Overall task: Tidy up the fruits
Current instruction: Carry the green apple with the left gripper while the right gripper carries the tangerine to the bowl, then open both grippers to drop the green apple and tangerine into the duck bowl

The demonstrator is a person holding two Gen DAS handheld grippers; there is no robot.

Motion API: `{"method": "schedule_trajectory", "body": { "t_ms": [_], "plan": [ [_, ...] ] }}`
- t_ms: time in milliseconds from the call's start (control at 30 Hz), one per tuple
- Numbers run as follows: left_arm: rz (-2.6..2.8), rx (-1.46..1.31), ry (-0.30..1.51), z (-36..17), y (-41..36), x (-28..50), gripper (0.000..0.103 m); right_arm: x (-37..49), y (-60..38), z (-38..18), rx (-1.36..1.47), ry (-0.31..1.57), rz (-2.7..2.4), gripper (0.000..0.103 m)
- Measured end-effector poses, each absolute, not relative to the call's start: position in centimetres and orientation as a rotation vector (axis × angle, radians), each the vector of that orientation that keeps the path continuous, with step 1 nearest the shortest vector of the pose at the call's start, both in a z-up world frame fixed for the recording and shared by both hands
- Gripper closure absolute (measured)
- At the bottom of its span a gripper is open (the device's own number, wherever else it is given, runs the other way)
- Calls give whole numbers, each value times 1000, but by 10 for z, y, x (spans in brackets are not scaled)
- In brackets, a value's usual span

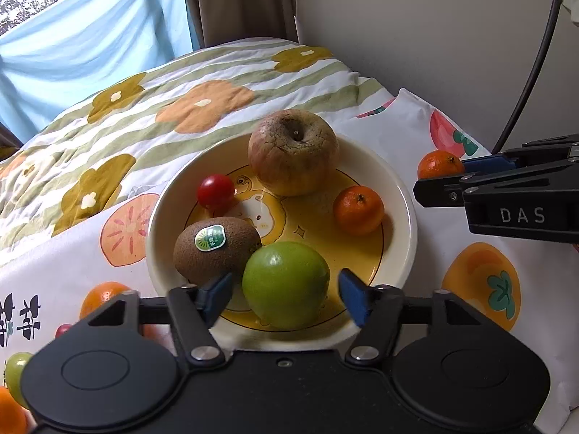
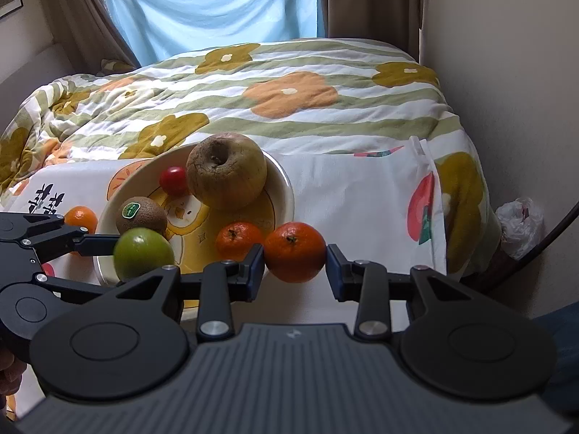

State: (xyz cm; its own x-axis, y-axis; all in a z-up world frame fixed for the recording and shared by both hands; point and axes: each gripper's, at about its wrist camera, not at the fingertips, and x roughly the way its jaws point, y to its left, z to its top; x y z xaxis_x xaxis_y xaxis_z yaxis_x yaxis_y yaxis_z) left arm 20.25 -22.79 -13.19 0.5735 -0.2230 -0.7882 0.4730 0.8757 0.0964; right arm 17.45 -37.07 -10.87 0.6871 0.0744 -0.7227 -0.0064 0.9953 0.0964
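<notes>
Left claw point(image 1: 286, 294) stands released, pads apart either side of the green apple point(image 1: 286, 284) lying in the bowl point(image 1: 405, 213). Right claw point(image 2: 295, 256) grasps a tangerine point(image 2: 295, 251) just right of the bowl rim; bowl lies leftward, nearest drop.

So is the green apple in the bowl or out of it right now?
In. The green apple sits on the bowl floor at its near edge, between the open left gripper fingers, which stand clear of it.
</notes>
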Motion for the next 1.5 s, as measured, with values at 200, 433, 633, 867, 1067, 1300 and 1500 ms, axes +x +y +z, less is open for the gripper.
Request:
{"method": "schedule_trajectory", "body": {
  "t_ms": [200, 433, 633, 867, 1067, 1300, 1500],
  "plan": [
    [-368, 270, 841, -117, -206, 194, 6, 173, -368, -106, 93, 805, 53, 52],
    [-275, 179, 852, -110, -167, 184, 5, 175, -361, -105, 90, 804, 76, 52],
    [-216, 124, 854, -107, -145, 175, 5, 176, -347, -110, 50, 822, 124, 52],
    [-188, 104, 853, -110, -137, 167, 5, 173, -333, -119, 17, 826, 163, 51],
    [-179, 101, 856, -113, -137, 160, 5, 163, -335, -112, 23, 733, 106, 0],
    [-176, 97, 850, -109, -137, 153, 5, 159, -335, -107, 22, 738, 109, 0],
    [-160, 91, 822, -97, -134, 145, 5, 151, -328, -98, 3, 715, 115, 0]
  ]
}}
